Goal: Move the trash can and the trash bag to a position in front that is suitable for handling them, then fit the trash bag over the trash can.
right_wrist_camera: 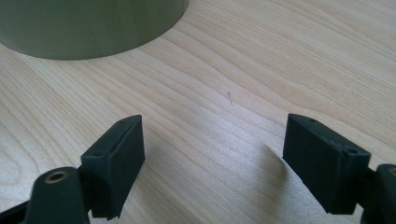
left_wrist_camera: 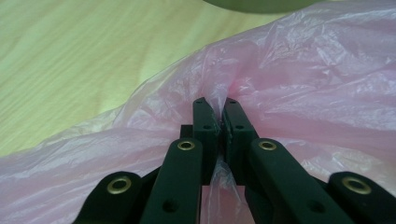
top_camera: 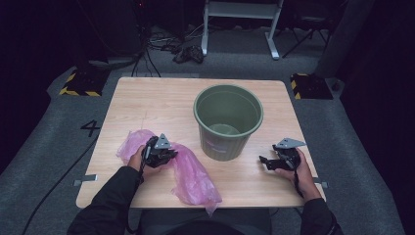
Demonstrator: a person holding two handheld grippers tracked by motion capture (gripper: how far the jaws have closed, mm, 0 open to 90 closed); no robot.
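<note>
High view puts the green bin right of the left gripper, clamped on the pink plastic bag running toward lower right; right gripper gapes empty.

The left gripper lay low at the person's left, jaws pinched tight together. The right gripper rested low at the right, jaws spread wide.
</note>
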